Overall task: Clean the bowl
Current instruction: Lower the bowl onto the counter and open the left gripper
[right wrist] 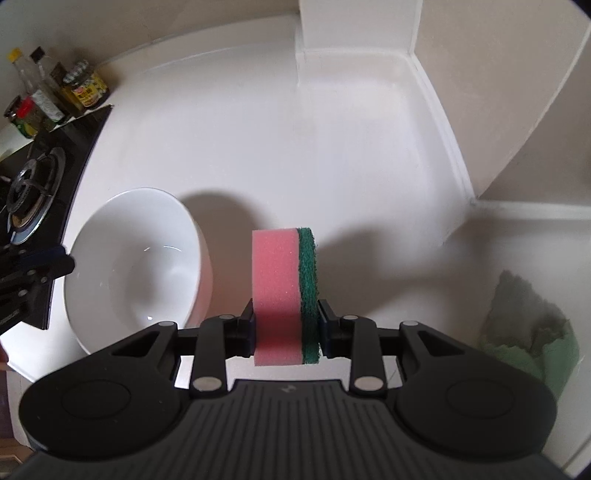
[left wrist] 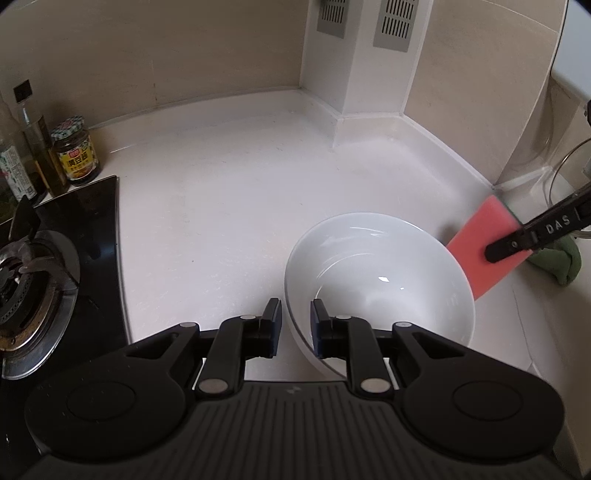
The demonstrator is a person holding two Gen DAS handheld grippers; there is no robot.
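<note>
Bowl: a white bowl (left wrist: 380, 288) sits on the white desk (left wrist: 221, 206), tipped a little, and holds nothing but a glossy sheen inside.
Left hand-held gripper: the left hand-held gripper (left wrist: 294, 328) straddles the near rim of the bowl, one finger outside the wall and one inside; the jaws stand narrowly apart around the rim, and whether the pads press on it cannot be told.
Right hand-held gripper: the right hand-held gripper (right wrist: 286, 328) is closed on a sponge (right wrist: 282, 291), pink foam to its left, green scouring layer to its right, held on edge above the desk.
Sponge and bowl: in the left wrist view the pink sponge hangs just beside the bowl's far right rim; contact cannot be judged.
Jar and bottles: a checked-lid jar (left wrist: 77, 149) with a yellow label and several bottles (left wrist: 35, 140) stand at the back left corner; contents unclear.
Stove: a black gas hob (left wrist: 55, 266) with its burner lies left of the bowl.
Cloth: a crumpled green cloth (right wrist: 532, 332) lies on the desk to the right of the sponge.
Wall: beige tiles and a white column with two grey vents (left wrist: 395, 22) close off the back.
</note>
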